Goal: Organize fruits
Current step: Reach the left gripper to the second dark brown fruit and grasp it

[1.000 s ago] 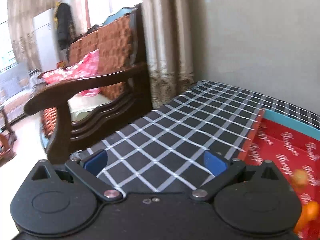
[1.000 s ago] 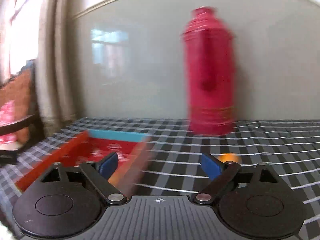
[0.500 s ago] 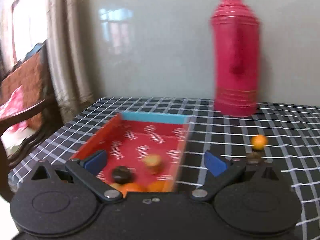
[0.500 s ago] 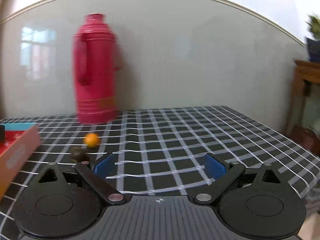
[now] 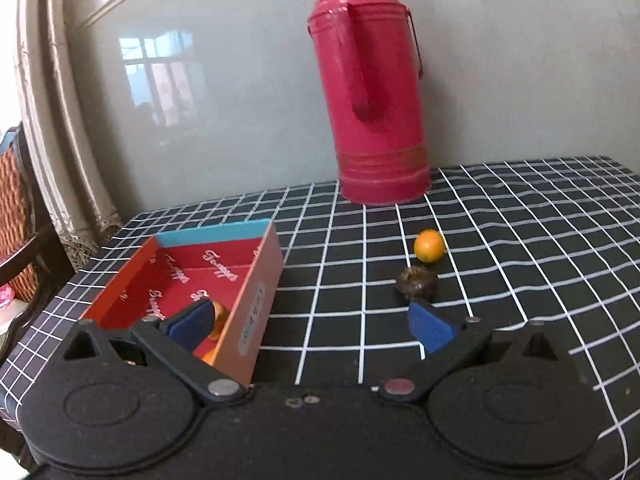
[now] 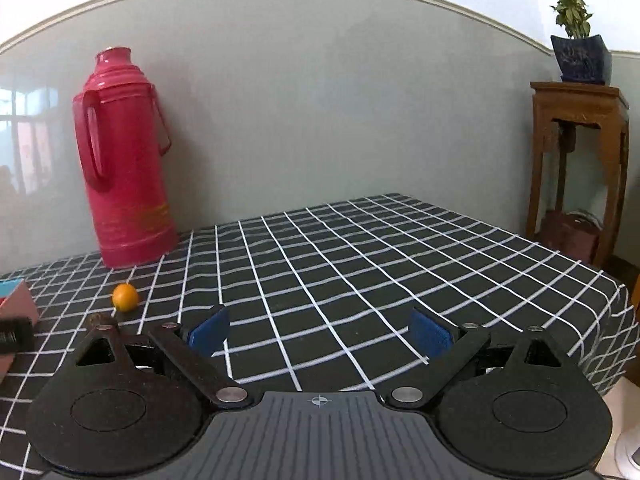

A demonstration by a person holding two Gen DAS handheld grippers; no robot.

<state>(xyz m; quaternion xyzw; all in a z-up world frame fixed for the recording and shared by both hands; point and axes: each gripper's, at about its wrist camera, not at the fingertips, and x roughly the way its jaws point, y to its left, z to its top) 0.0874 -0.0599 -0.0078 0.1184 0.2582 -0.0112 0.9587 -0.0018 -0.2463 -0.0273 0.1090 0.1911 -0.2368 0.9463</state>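
Orange fruit point(image 5: 429, 245) on checked tablecloth point(image 6: 360, 256); both hand-held grippers spread, empty.

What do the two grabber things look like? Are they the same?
Nearly. The left gripper and right gripper are both black plastic, with round discs, silver rivets and blue pads on the fingers. The right one has a ribbed grey middle with a small crosshair mark.

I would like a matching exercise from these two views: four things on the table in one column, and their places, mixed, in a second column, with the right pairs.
Things
1. thermos
2. orange fruit
3. dark fruit
4. red box

Places
A. left part of the table, open top
B. by the wall, upright
C. on the cloth, between thermos and dark fruit
D. nearest the left gripper's right finger

Pairs: 1-B, 2-C, 3-D, 4-A
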